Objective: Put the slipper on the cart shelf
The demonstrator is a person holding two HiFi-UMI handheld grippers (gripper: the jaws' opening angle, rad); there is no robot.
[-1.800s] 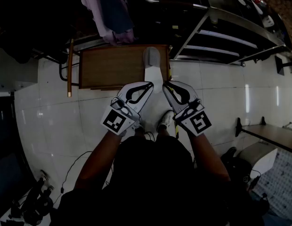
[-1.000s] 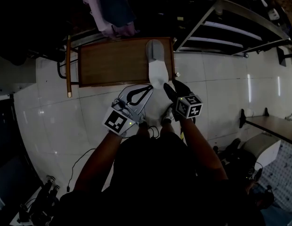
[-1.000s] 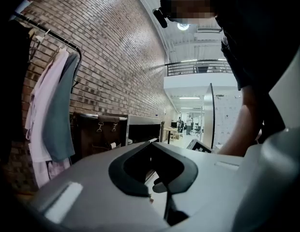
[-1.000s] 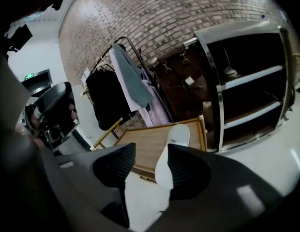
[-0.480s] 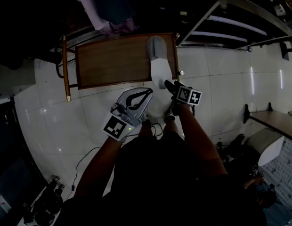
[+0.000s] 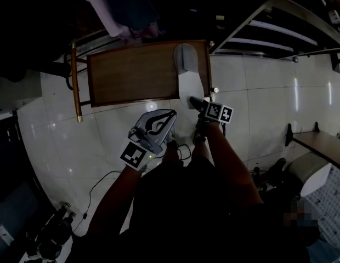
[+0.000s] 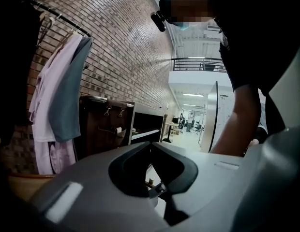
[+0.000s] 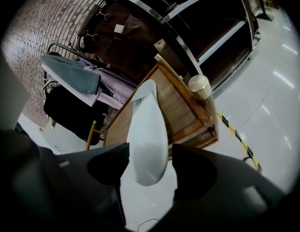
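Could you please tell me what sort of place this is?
Probably an indoor workspace or studio: a bare brick wall, clothes hanging on a rack, and a glossy tiled floor beside metal shelving.

On R side of the cart shelf (image 6: 131, 73) lies the slipper (image 6: 186, 73), heel end past near edge & btwn jaws of right gripper (image 6: 193, 101), gaps both sides. The left gripper (image 6: 159, 122) sits just L of it, nearer the person, over the floor (image 6: 60, 141). Clothes (image 6: 129, 15) hang behind shelf; metal rack (image 6: 279, 29) behind-R.
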